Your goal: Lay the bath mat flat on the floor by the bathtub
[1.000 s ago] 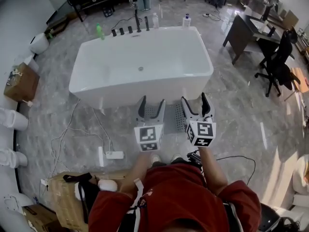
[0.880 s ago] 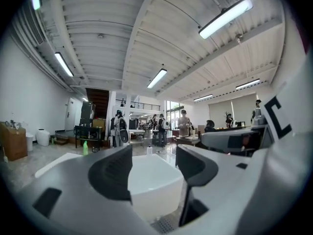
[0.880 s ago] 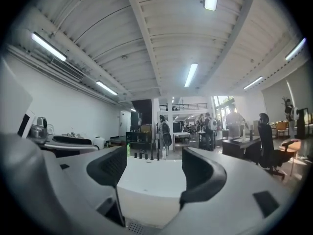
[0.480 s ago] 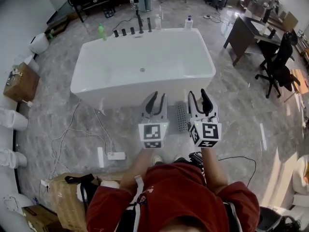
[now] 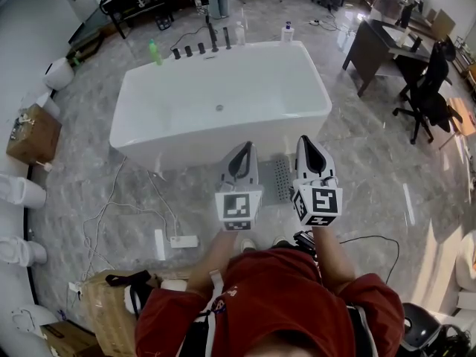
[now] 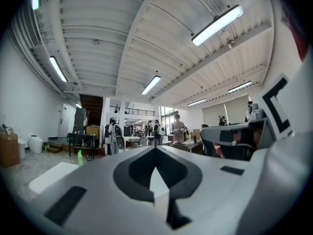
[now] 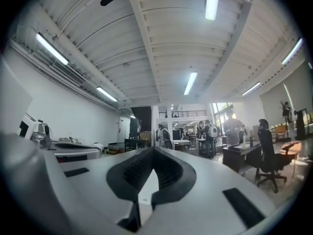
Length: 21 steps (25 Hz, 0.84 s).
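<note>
- Head view: the left gripper (image 5: 242,150) is on the left, held level and pointing at the bathtub (image 5: 186,88). Its jaws have just been closing and are now pressed together. Nothing is between them.
- Left gripper view shows the same thing: the two tips touch, and only the room is seen past them.
- The bath mat (image 5: 279,178) is grey with small dots. It lies on the floor (image 5: 89,192), just beside the near wall of the bathtub. It is down below the two grippers, and a strip of it shows in the gap between them. The left gripper hides its left part.
- The bath mat looks flat. Its long side seems to run along the bathtub, from left to right, but I cannot be sure because part of it is hidden.
- The right gripper (image 5: 309,143) is on the right, also level. Its jaws have just been closing too. They are together and hold nothing.
- Both grippers look about as near to the bath mat as each other, one over each end. I think any next move has to go straight down to reach it.
</note>
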### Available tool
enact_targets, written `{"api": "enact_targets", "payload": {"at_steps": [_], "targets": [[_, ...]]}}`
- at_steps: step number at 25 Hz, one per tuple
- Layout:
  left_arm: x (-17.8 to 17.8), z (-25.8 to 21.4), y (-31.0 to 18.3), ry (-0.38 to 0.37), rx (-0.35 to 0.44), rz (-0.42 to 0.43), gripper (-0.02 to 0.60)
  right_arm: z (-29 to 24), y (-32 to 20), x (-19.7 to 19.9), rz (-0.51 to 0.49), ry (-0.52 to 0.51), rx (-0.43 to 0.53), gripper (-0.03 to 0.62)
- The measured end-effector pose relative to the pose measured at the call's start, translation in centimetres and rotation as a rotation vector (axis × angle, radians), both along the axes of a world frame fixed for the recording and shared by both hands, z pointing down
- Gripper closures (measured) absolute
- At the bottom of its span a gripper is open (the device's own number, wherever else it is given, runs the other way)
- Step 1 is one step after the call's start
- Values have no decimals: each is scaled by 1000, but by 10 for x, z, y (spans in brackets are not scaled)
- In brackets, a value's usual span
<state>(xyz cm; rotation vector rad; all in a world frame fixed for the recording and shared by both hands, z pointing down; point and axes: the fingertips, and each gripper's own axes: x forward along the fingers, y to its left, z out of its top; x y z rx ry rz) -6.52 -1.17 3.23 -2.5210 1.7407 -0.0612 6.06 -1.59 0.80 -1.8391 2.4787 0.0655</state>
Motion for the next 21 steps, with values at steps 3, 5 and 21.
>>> {"api": "enact_targets", "payload": {"at_steps": [3, 5, 21], "targets": [[-1, 4, 1, -2, -4, -6, 568, 2, 1, -4, -10, 14, 1, 583], [-1, 4, 1, 0, -4, -17, 568, 2, 1, -3, -10, 25, 4, 583], [2, 1, -6, 20, 8, -29, 568, 5, -7, 9, 19, 21, -18, 583]]}}
